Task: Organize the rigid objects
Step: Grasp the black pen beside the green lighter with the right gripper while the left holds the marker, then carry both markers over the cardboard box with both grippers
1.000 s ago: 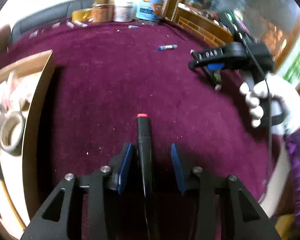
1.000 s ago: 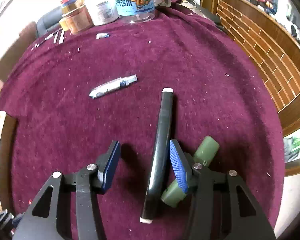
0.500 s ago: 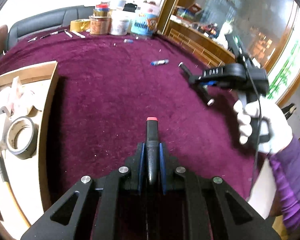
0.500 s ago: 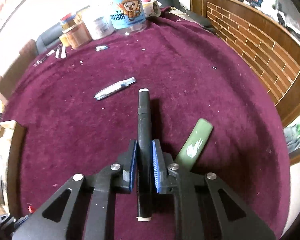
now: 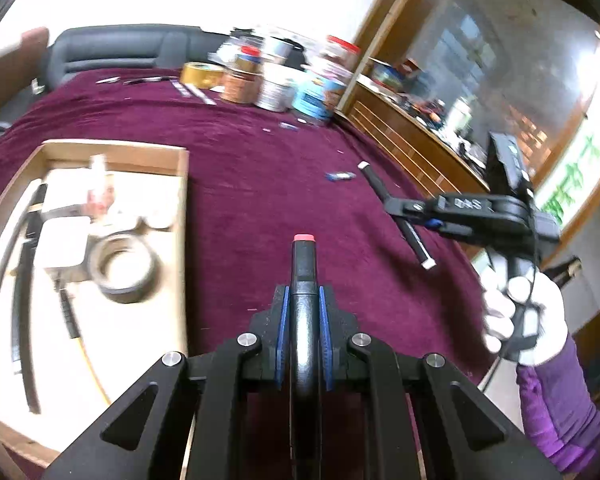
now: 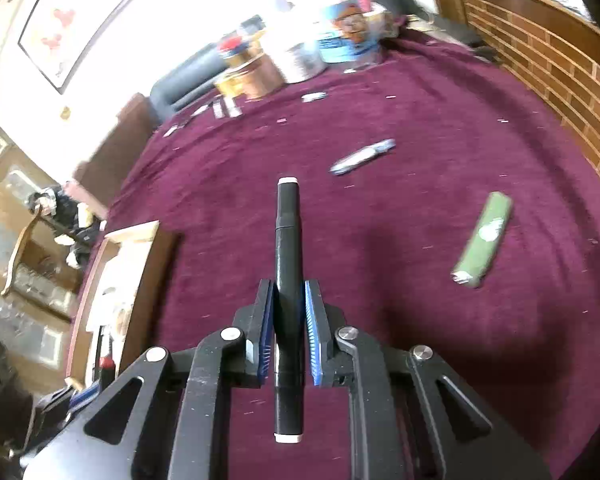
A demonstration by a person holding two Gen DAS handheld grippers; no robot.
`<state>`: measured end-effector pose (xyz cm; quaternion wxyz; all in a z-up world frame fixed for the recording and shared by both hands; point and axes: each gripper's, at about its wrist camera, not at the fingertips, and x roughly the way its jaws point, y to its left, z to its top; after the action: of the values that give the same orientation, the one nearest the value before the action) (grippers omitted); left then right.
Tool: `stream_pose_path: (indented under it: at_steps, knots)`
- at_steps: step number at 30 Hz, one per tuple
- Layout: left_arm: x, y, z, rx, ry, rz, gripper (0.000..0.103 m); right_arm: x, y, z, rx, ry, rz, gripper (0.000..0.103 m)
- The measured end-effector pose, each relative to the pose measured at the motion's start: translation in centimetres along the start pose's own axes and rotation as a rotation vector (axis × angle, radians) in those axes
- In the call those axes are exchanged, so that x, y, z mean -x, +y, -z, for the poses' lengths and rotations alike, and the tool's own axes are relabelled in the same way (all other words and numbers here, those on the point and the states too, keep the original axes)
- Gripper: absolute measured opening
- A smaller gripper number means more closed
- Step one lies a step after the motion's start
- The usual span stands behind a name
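Right now my left gripper (image 5: 303, 320) is clamped on a black marker with a red cap (image 5: 304, 272), its blue pads pressed flat against the barrel on both sides, the red end pointing away from me above the maroon cloth (image 5: 260, 184). My right gripper (image 6: 287, 320) is closed the same way on a black marker with white ends (image 6: 287, 240), one white end out in front and the other behind the pads, towards me. From the left camera I can also see that second marker slanting through the right gripper, with my white-gloved right hand (image 5: 520, 316) wrapped round the handle.

To my left a shallow cardboard tray (image 5: 182, 200) lies on the cloth, and inside it sit a roll of dark tape (image 5: 122, 268), a white block and some long thin dark pieces (too blurred for me to name). Still on the cloth are a green cylinder (image 6: 485, 240) lying flat to the right of my right gripper, and a small blue-and-silver tube (image 6: 362, 156) further out. A cluster of jars and tins (image 5: 276, 80) stands at the far edge of the table, near what looks like a dark sofa.
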<state>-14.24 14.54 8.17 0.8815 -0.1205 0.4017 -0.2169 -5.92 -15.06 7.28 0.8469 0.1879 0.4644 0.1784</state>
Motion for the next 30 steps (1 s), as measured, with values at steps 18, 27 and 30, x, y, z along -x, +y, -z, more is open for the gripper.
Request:
stream_pose_path:
  at_steps: [18,27,30]
  knots:
    - [3.6,11.6,0.8,0.255,-0.079,-0.134,0.011,-5.9,12.6,4.1,0.147,0.158,-0.219,0.013]
    - [3.0,15.2,1.1,0.334,-0.055,-0.157,0.012,-9.3,16.9,6.5,0.206,0.258,-0.264,0.013]
    - [2.9,15.9,1.4,0.347,-0.049,-0.157,0.012,-10.2,18.0,7.2,0.226,0.284,-0.271,0.013]
